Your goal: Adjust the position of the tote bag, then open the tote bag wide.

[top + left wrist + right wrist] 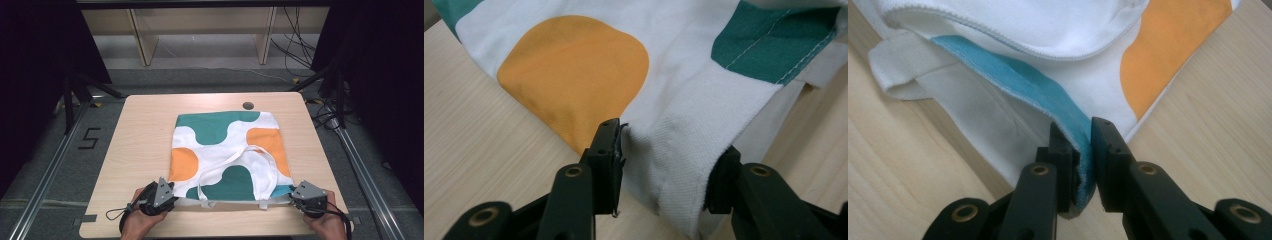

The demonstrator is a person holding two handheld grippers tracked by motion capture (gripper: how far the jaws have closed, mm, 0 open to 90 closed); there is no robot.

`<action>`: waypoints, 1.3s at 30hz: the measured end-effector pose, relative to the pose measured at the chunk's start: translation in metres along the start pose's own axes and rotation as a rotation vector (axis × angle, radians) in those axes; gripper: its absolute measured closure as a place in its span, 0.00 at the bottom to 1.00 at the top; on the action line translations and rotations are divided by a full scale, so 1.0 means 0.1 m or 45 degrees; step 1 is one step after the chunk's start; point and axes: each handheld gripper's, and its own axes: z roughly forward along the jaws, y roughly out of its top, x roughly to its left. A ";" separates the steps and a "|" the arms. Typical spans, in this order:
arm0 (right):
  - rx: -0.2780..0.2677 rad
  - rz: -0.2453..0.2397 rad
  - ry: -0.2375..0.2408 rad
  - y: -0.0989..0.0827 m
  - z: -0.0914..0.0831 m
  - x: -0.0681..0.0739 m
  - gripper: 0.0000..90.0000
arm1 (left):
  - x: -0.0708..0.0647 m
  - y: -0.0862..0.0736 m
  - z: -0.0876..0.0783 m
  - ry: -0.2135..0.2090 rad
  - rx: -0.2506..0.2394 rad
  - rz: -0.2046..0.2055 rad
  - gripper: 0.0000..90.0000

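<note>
A cloth tote bag (225,145) patterned in white, green and orange lies flat on the wooden table (140,150), its white straps (265,165) folded over it. My left gripper (174,200) is at the bag's near left corner. In the left gripper view, that gripper (669,155) has its jaws spread, with a bunched white fold of the bag (674,100) between them. My right gripper (293,196) is at the near right corner. In the right gripper view, its (1085,145) jaws pinch the bag's teal hem (1048,90).
A round cable hole (248,105) sits near the table's far edge, just beyond the bag. Bare tabletop lies left of the bag and along the front edge (215,227). Wooden shelving (200,30) and loose cables (300,45) are on the floor behind.
</note>
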 end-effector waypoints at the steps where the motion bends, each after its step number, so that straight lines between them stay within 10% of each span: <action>1: 0.000 0.015 0.004 0.01 0.01 0.02 0.89 | 0.01 0.01 -0.01 -0.003 -0.007 0.006 0.75; 11: 0.032 0.057 0.004 -0.01 0.13 -0.02 0.69 | 0.04 0.05 -0.06 0.017 -0.015 0.060 0.91; 19: 0.062 0.018 0.042 0.02 0.18 0.00 0.91 | 0.03 0.07 -0.09 0.046 -0.054 0.069 0.91; 30: -0.304 0.187 -0.089 0.28 -0.29 -0.18 0.95 | 0.14 0.23 -0.32 0.114 -0.241 -0.001 0.93; 39: -0.448 0.107 -0.221 0.57 -0.61 -0.37 0.95 | 0.33 0.67 -0.62 0.213 -0.410 0.107 0.97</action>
